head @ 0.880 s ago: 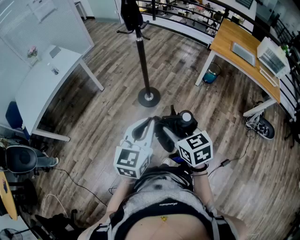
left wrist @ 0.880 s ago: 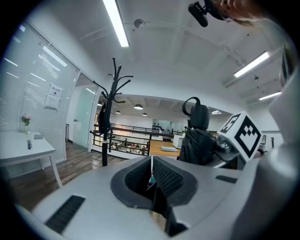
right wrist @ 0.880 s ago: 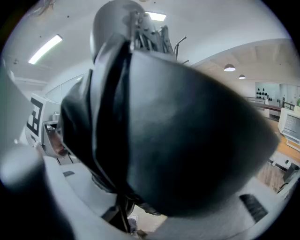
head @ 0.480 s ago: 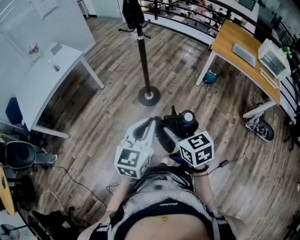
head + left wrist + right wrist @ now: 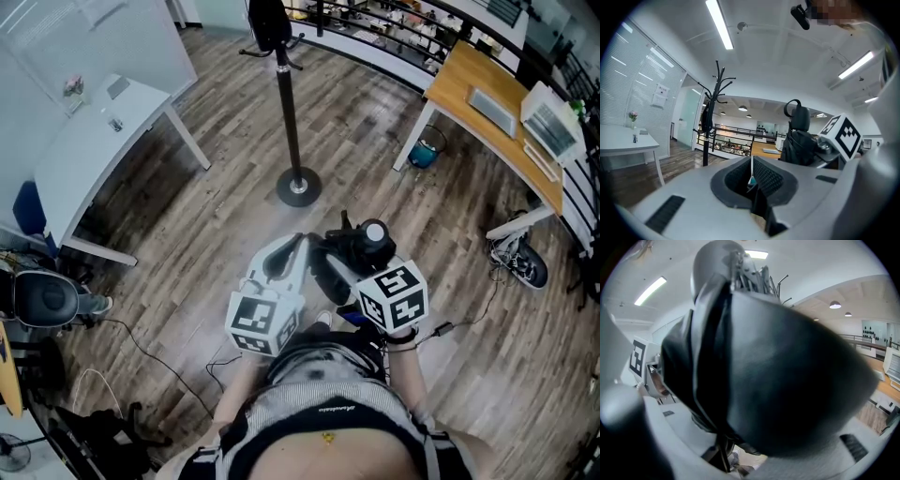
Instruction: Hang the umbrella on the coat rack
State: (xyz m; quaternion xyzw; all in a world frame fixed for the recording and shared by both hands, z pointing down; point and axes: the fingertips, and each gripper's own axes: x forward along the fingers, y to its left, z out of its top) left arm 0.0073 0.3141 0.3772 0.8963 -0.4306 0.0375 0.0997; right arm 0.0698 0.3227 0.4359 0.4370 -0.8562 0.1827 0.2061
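A folded black umbrella (image 5: 352,251) sits in my right gripper (image 5: 339,270), just ahead of its marker cube, close to my body. Seen from the right gripper, the umbrella (image 5: 778,371) fills nearly everything, and the right gripper's (image 5: 745,441) jaws stand wide around its bundle. My left gripper (image 5: 281,261) hangs beside it, shut and empty. From the left gripper (image 5: 751,176), its pads meet, and the umbrella (image 5: 799,136) stands upright to the right. The black coat rack (image 5: 291,122) stands farther ahead on a round base, something dark on its top hooks; the coat rack (image 5: 715,93) also shows ahead-left.
A white table (image 5: 84,150) stands to the left, with a chair (image 5: 42,319) nearer me. A wooden desk (image 5: 487,103) with white devices is at the right, a blue bucket (image 5: 424,152) under it and shoes (image 5: 525,258) beside. A railing runs behind the rack. Cables lie on the wood floor.
Both grippers keep the same pose with the umbrella. The room has slid slightly across the head view, but the rack looks no nearer.
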